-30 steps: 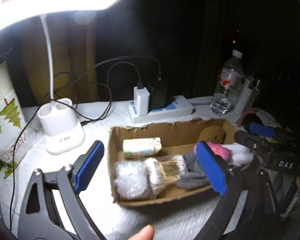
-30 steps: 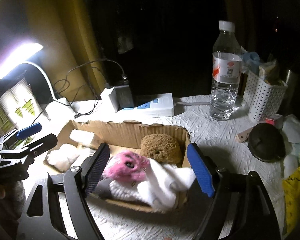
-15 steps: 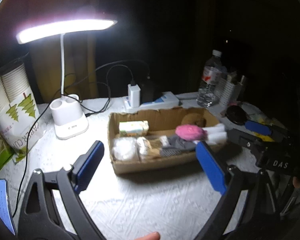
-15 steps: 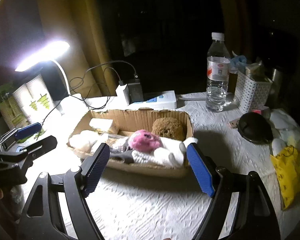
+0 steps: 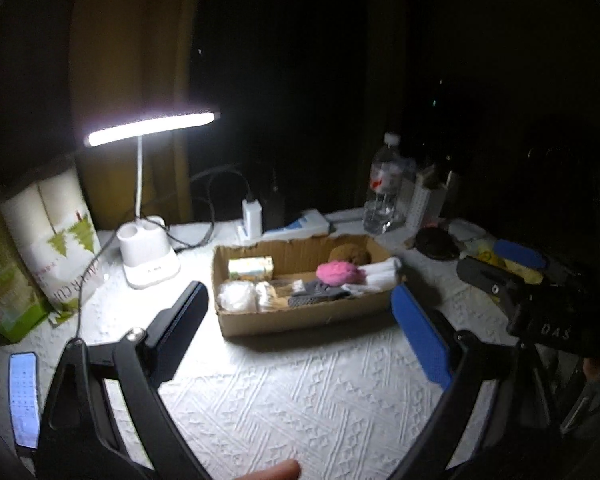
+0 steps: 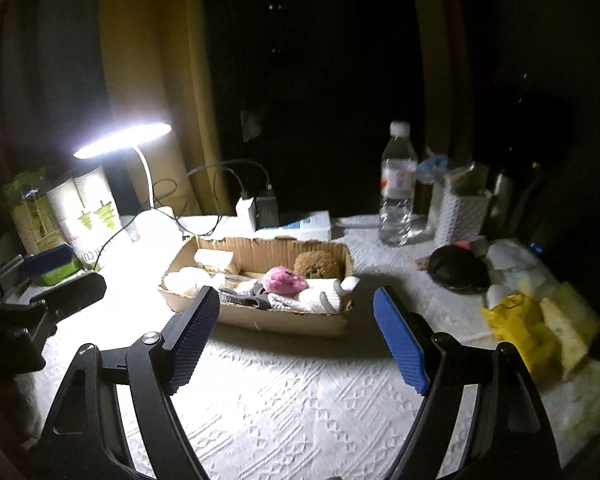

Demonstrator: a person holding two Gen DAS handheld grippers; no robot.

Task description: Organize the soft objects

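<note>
Beyond both spread fingers [image 6: 196, 336], box [image 6: 284, 322]

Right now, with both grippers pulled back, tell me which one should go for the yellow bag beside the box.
Right. The yellow bag lies just past the right hand-held gripper, on its outer side. The cardboard box lies between it and the left hand-held gripper.

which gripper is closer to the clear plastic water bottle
Right. The right gripper hovers open in front of the cardboard box, on the side where the clear plastic water bottle stands behind it. The left gripper, also open, sits further toward the lamp side.
</note>
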